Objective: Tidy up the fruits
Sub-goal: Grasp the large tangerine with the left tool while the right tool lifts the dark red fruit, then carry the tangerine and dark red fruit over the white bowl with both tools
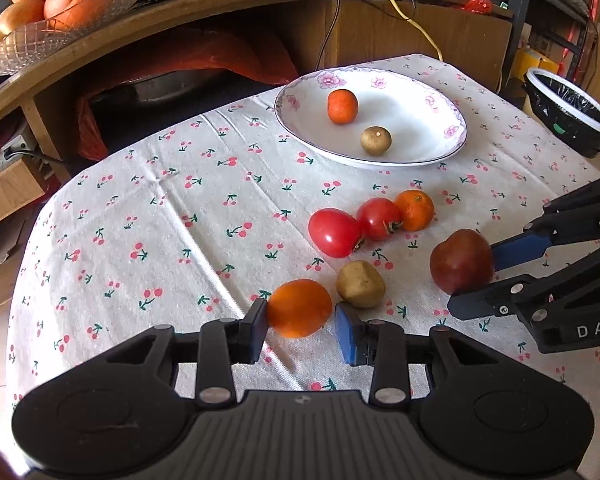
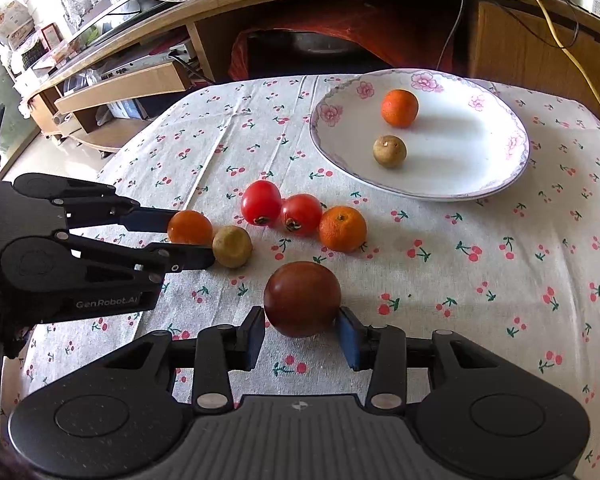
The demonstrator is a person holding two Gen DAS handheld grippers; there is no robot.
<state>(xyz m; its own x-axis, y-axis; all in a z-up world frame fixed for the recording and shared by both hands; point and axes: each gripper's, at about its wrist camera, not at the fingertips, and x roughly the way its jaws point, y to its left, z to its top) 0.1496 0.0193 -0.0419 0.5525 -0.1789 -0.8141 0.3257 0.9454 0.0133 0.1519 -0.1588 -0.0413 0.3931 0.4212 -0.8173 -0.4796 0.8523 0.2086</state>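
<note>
left tool (image 1: 301,330) straddles orange (image 1: 299,308), unclenched | right tool (image 2: 302,336) clasps dark fruit (image 2: 302,299)

The right gripper (image 1: 474,286) hides the dark fruit's (image 1: 461,261) near side; frame edges cut the bin (image 1: 568,114).

Quick count: two grippers (image 1: 300,330) (image 2: 300,338), one plate (image 2: 460,184). Three oranges (image 2: 399,107) (image 2: 343,228) (image 2: 189,227), one of them on the plate. Two tomatoes (image 2: 260,202) (image 2: 301,214). Two small brownish fruits (image 2: 389,151) (image 2: 232,246), one on the plate. One dark red fruit (image 2: 302,299). Plus one glass bowl (image 1: 28,46) of big oranges up on the shelf.
</note>
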